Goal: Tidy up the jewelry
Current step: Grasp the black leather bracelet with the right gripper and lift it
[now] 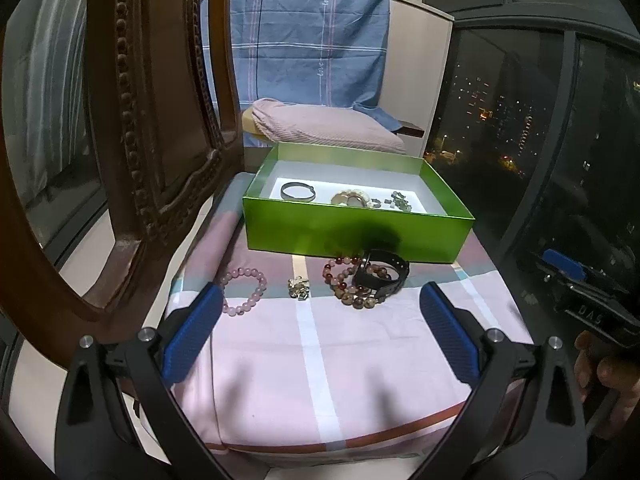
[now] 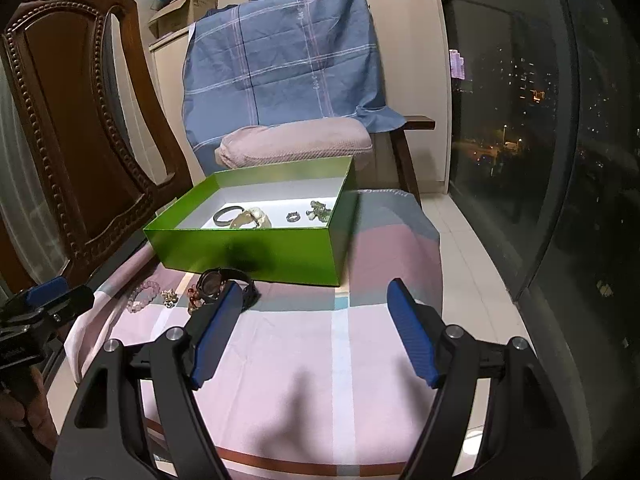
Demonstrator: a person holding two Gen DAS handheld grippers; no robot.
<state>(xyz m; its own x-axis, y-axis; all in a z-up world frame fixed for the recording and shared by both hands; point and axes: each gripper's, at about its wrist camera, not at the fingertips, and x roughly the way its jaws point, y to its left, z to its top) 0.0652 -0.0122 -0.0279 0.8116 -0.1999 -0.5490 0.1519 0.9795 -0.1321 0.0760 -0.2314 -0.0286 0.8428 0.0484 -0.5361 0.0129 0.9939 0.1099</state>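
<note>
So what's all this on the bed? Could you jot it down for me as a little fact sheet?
surface: pink checked cloth
container: green box, open, no lid on it
inside box: dark bangle, pale bracelet, small greenish pieces
outside box: pink bead bracelet, small gold piece, reddish bead bracelets, black watch lying on them
left gripper: open, empty
right gripper: open, empty
</note>
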